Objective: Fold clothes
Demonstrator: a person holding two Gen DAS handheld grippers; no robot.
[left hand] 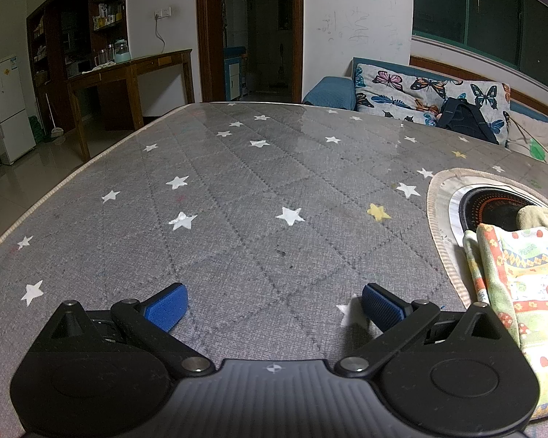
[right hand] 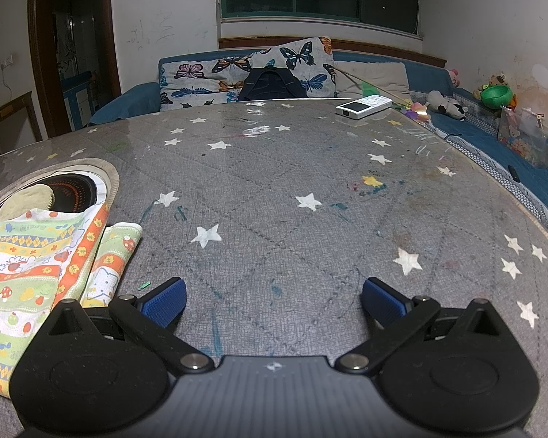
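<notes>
Both your left gripper (left hand: 275, 304) and right gripper (right hand: 274, 301) hang with fingers spread wide and holding nothing, while the patterned child's garment (right hand: 36, 262) lies between them, draped partly over the round cooktop cutout (right hand: 73, 186) in the star-printed table cover (right hand: 274, 200). Grab only the top layer and the bundle may drag open or slide into that recess. The garment is cut off at the frame edge in both views, so you can't tell how many folds it already has, and the yellowish cloth (right hand: 27, 199) beneath it is mostly hidden.
</notes>
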